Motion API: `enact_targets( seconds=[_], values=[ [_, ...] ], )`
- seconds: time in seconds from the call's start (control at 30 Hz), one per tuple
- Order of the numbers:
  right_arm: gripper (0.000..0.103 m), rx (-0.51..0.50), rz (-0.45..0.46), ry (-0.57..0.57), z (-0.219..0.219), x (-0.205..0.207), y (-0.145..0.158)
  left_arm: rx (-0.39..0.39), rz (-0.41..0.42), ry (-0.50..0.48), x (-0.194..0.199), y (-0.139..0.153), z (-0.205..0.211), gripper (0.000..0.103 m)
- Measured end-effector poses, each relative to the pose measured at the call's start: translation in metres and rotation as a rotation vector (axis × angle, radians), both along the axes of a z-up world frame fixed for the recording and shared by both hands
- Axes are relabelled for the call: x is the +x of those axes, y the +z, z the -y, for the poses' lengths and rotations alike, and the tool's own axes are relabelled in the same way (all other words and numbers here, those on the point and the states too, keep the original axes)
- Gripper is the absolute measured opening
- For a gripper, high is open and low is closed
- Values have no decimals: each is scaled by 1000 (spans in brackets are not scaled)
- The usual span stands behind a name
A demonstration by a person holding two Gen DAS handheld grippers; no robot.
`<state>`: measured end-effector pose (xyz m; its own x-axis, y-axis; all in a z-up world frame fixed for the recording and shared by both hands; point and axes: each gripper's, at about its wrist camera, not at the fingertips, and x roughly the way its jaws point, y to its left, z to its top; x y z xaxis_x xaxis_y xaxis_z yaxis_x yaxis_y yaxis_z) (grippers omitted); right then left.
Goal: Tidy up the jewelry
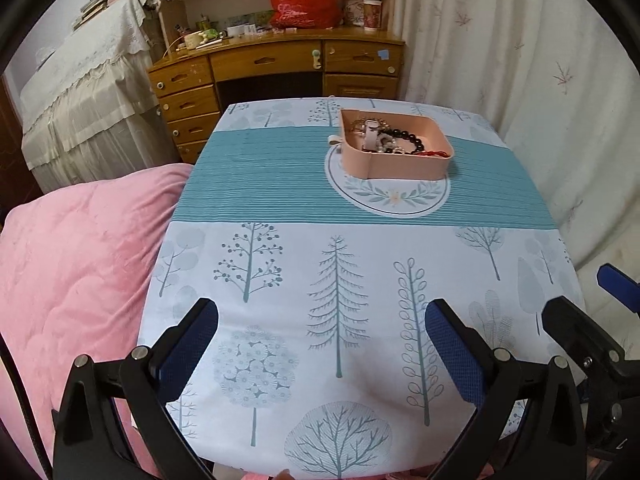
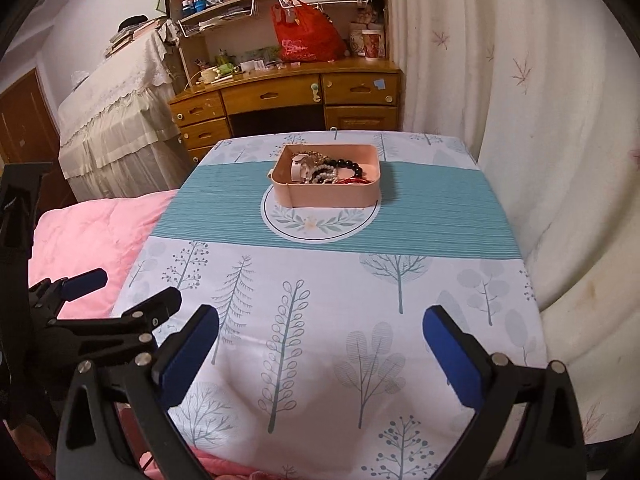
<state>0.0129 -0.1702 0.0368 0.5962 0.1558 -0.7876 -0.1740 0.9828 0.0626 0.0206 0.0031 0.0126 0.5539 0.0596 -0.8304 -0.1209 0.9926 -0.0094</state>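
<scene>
A pink tray (image 1: 400, 168) (image 2: 328, 198) stands on the far half of a table covered with a tree-print cloth (image 1: 340, 280) (image 2: 328, 300). In it lie several pieces of jewelry: a black bead bracelet (image 1: 416, 138) (image 2: 352, 165), pale bead strands (image 1: 386, 145) (image 2: 324, 174), a red cord (image 1: 434, 155) (image 2: 354, 181) and a white band (image 1: 370, 132) (image 2: 297, 170). My left gripper (image 1: 322, 322) is open and empty above the near edge of the table. My right gripper (image 2: 320, 330) is open and empty, beside the left one, also at the near edge.
A pink quilt (image 1: 76, 260) lies left of the table. A white curtain (image 1: 540, 100) hangs close on the right. Behind the table stands a wooden desk (image 1: 280, 64) with a red bag (image 1: 304, 0), and a cloth-covered piece of furniture (image 1: 80, 100) is at the left.
</scene>
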Motion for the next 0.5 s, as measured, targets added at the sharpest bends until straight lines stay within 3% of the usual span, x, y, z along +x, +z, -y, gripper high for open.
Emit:
enact_targets(
  seconds=[0.5],
  values=[
    [102, 3, -27, -57, 19, 1, -8, 16, 25, -40, -5, 7, 17, 102]
  ],
)
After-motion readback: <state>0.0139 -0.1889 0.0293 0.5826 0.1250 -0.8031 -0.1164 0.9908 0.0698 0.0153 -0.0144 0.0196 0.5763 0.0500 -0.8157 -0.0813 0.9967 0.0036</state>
